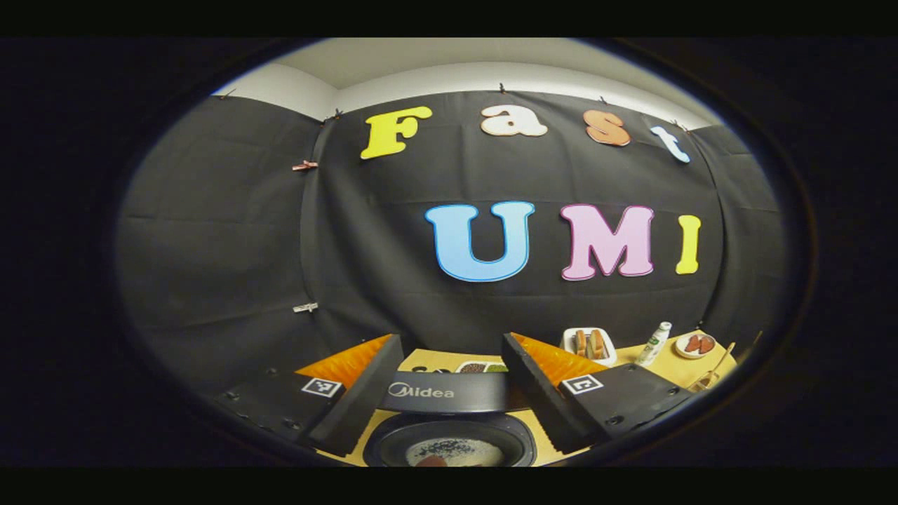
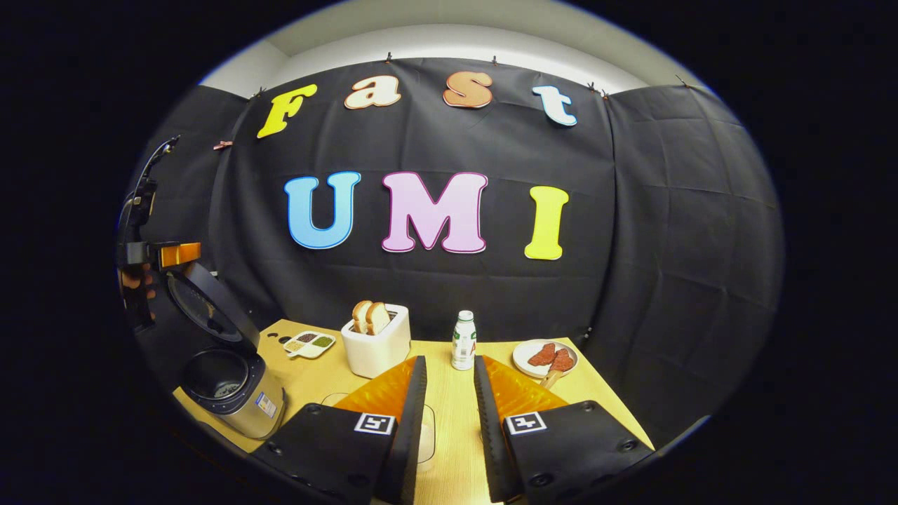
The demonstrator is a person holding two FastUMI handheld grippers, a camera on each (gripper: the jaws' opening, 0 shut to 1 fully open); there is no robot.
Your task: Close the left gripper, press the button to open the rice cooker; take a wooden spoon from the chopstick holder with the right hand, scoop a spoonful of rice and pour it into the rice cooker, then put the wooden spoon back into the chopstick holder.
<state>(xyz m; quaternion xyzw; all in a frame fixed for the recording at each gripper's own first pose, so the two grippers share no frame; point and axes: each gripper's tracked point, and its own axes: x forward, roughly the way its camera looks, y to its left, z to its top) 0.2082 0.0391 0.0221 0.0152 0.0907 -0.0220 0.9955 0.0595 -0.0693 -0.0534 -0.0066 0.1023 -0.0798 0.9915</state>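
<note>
Standing by the table (image 2: pixel 449 414), I see the rice cooker (image 2: pixel 235 393) with its lid up, well off to the left of the right gripper (image 2: pixel 449 400), whose 2 fingers are parted around nothing. The left gripper (image 1: pixel 449 382) hangs directly over the cooker's pot, fingers spread and empty. I judge the spoon comes next: thin wooden handles (image 1: pixel 715 365) poke up at the far right of the left gripper view, but I cannot make out the holder itself.

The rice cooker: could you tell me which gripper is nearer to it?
Left. The left gripper hovers right above the open rice cooker; the right gripper is farther along the table, beyond the toaster.
</note>
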